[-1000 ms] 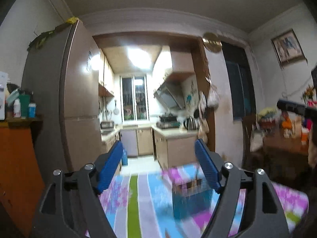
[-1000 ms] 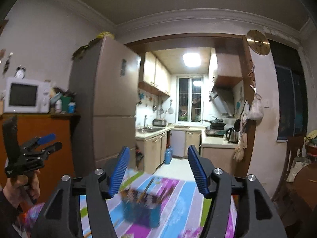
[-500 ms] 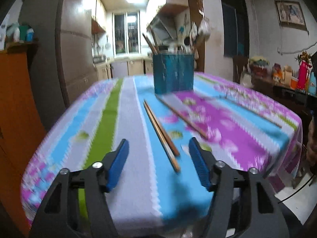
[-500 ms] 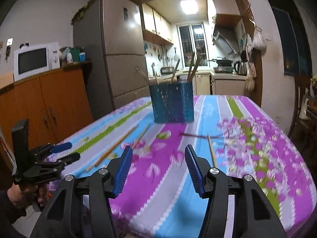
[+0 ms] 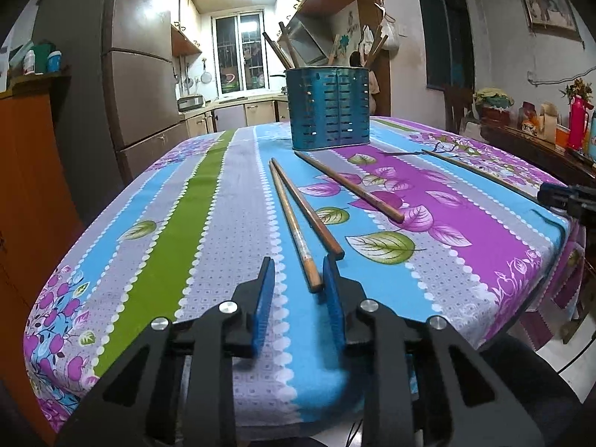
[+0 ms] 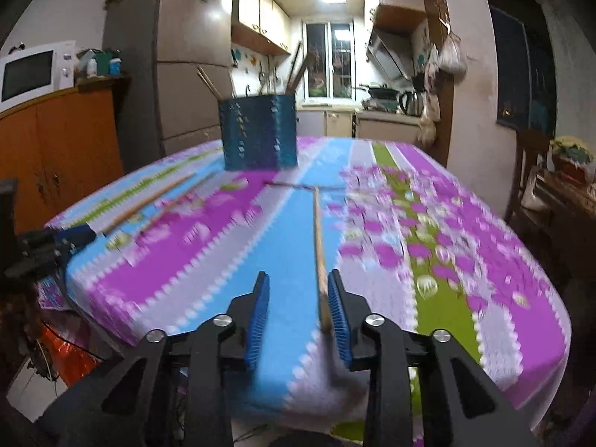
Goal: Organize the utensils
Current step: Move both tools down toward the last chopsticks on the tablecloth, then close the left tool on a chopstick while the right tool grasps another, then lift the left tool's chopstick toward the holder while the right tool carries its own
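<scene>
The left gripper is held low over the striped tablecloth, its jaws closing; the near end of a chopstick lies between them, beside the right pad, not yet pinched. A second chopstick lies just beside it, a third at two o'clock. The blue holder stands at twelve o'clock. The right gripper is also closing around a lone chopstick, ungripped, against its right pad
</scene>
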`<state>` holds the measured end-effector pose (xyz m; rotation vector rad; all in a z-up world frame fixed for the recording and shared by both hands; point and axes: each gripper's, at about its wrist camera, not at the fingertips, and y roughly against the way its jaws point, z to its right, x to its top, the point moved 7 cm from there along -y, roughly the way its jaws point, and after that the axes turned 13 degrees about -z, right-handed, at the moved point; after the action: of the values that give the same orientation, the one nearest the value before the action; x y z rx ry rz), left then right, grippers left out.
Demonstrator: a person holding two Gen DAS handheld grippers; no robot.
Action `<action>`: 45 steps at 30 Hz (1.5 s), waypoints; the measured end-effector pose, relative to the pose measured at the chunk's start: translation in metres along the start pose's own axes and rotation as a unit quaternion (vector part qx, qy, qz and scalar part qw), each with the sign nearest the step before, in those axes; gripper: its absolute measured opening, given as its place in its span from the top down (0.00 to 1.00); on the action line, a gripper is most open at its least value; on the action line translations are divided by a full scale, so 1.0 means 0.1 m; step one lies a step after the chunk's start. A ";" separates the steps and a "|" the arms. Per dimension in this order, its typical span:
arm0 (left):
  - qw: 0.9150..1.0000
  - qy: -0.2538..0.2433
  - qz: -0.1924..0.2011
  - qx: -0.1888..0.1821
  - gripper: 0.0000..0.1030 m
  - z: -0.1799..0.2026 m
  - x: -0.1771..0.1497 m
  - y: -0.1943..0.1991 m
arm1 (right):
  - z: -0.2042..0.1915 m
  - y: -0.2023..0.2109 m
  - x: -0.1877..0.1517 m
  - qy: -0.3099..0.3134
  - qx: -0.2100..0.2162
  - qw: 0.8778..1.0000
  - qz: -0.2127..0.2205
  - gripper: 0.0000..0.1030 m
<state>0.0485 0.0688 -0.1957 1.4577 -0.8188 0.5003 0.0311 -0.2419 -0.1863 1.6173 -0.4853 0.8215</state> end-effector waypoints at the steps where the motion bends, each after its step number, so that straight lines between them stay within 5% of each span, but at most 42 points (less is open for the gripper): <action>1: 1.000 -0.002 0.002 0.004 0.75 0.01 0.00 0.00 | 0.02 -0.01 -0.02 -0.003 -0.001 1.000 0.000 0.72; 12: 1.000 0.001 0.022 0.013 0.77 0.04 -0.04 0.02 | 0.11 0.00 -0.11 -0.007 0.012 0.999 0.029 0.81; 27: 0.999 0.011 0.048 0.023 0.78 0.06 -0.04 0.01 | 0.09 0.03 -0.14 0.007 0.008 0.999 0.049 0.82; 34: 0.998 0.014 0.054 0.027 0.93 0.13 -0.05 0.03 | 0.03 0.06 -0.17 0.020 0.008 0.998 0.061 0.93; 45: 0.995 0.018 0.098 0.021 0.93 0.07 0.24 0.41 | -0.14 0.54 0.23 0.043 0.019 0.994 0.101 0.93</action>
<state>0.0319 0.0614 -0.1509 1.4098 -0.9325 0.6927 0.0047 -0.2366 -0.1319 1.5770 -0.5810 1.0541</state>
